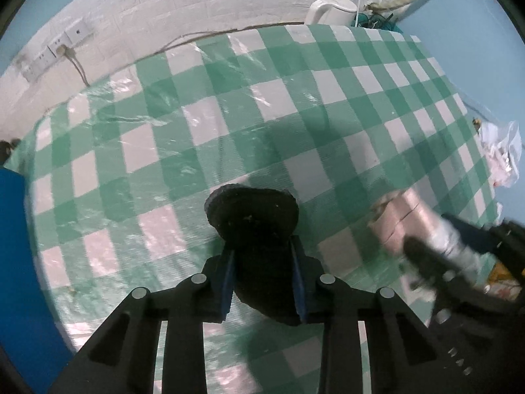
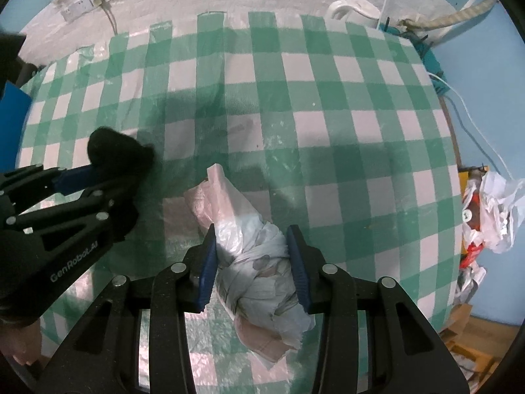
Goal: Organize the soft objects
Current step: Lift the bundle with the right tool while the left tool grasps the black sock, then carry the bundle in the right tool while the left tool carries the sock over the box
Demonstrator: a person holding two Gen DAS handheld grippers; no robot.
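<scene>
My left gripper (image 1: 262,252) is shut on a black soft fuzzy object (image 1: 252,216) and holds it above the green-and-white checked tablecloth (image 1: 295,98). It also shows in the right wrist view (image 2: 121,151), held by the left gripper (image 2: 92,174) at the left. My right gripper (image 2: 252,246) is shut on a bundle of pink and white cloth wrapped in thin plastic (image 2: 252,243), over the table's near middle. In the left wrist view that bundle (image 1: 410,216) and the right gripper (image 1: 426,259) are blurred at the lower right.
A white electric kettle (image 2: 354,10) stands at the table's far right corner, beside cables. A wall socket strip (image 2: 92,0) with a plugged cord is on the white brick wall. Crumpled plastic bags and clutter (image 2: 492,203) lie past the table's right edge. A blue object (image 1: 13,229) is at the left.
</scene>
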